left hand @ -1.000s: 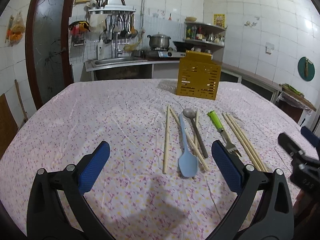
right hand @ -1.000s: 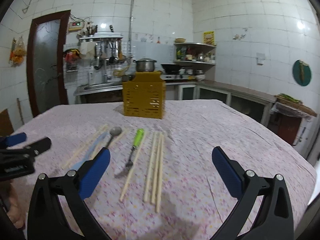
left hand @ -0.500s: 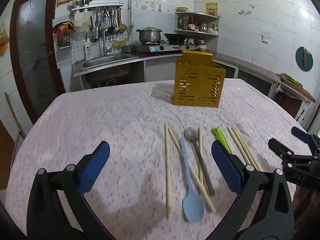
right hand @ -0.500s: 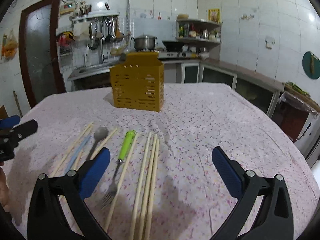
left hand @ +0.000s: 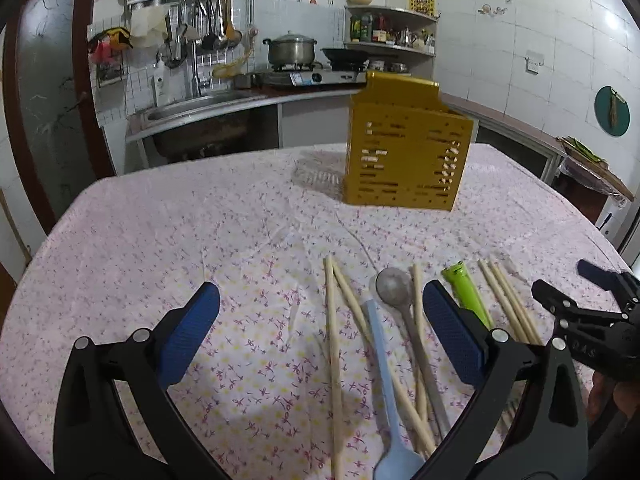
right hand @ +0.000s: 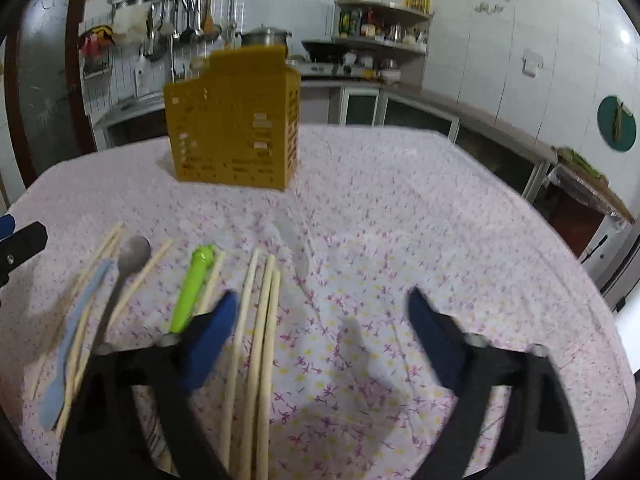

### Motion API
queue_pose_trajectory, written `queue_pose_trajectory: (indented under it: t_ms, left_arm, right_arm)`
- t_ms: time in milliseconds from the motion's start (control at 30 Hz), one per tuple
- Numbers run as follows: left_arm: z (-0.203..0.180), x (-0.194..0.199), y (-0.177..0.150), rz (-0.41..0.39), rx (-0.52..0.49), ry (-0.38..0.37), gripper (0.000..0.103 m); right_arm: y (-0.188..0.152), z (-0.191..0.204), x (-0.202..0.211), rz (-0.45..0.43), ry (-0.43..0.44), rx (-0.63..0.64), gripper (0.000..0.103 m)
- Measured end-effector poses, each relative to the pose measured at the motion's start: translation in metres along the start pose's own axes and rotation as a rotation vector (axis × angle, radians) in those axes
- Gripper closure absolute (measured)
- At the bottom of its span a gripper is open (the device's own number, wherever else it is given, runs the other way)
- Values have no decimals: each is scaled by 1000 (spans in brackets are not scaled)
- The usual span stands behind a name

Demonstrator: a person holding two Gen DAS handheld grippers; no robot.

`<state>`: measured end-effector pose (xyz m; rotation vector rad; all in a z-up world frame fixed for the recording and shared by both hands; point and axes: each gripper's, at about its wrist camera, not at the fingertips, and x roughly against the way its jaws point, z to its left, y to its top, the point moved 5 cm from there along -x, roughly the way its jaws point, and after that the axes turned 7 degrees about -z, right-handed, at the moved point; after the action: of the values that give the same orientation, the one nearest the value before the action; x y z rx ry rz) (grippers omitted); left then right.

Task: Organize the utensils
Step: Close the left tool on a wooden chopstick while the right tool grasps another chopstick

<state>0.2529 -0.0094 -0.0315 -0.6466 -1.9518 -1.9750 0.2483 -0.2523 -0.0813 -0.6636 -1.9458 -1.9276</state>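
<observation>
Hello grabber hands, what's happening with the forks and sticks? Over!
Left gripper open, empty. Right gripper closing, nothing between pads yet. Chopsticks, fork, spoon lying on table; yellow holder waiting. Path clear.

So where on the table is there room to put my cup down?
The flowered tablecloth is bare on the whole side next to the sink, left of the chopsticks. It is also bare right of the three chopsticks, toward the counter. The near middle is crowded: blue spatula, metal spoon, green-handled fork. The yellow holder takes the far middle.
</observation>
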Motion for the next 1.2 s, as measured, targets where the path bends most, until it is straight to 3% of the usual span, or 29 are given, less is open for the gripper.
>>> queue_pose_trajectory:
  t_ms: [133, 200, 433, 667, 867, 1200]
  left_arm:
    - [2, -14, -9, 32, 3, -1, 5]
    - [2, -21, -13, 48, -2, -5, 8]
    - [-3, -40, -22, 105, -14, -30, 26]
    - [-2, -55, -30, 187, 5, -60, 55]
    - [-3, -67, -34, 232, 15, -56, 67]
    - [-5, -71, -36, 254, -7, -37, 68]
  right_arm:
    - [-5, 0, -16, 62, 34, -17, 47]
    - [-6, 0, -19, 73, 45, -25, 48]
    - [-8, 7, -28, 115, 80, -20, 72]
    - [-9, 11, -31, 129, 108, -35, 76]
    - [-12, 16, -35, 156, 122, -33, 79]
    - [-8, 9, -33, 138, 133, -71, 81]
